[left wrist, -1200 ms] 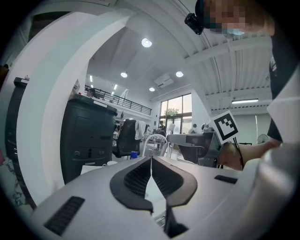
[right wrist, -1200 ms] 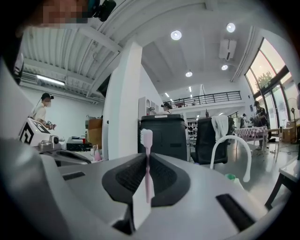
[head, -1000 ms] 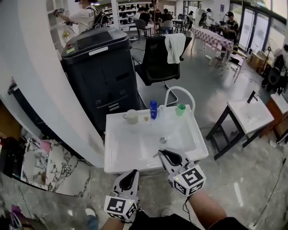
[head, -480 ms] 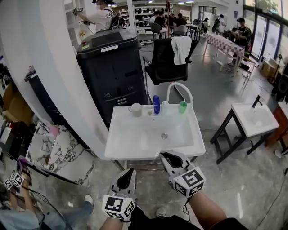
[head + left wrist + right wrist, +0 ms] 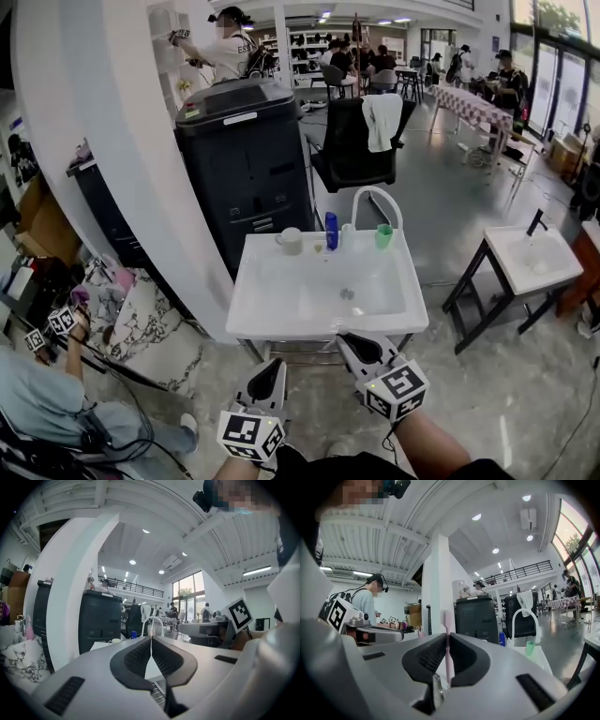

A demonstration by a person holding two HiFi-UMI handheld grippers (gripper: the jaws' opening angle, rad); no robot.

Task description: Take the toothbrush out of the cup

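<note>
Sink [image 5: 281, 302] bkgd: slim pink toothbrush [image 5: 447, 645], upright.

I am backing both grippers away from the white sink [image 5: 281, 314]. My right gripper [image 5: 352, 342], which was reaching over the front rim, is clearing it and taking the pink toothbrush [image 5: 446, 639] along. My left gripper [image 5: 272, 366] is drawing further off. A seated person [image 5: 42, 403] is coming into view at lower left.

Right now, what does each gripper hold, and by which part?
The right gripper holds a pink toothbrush by its handle; the left gripper is shut, empty.
</note>
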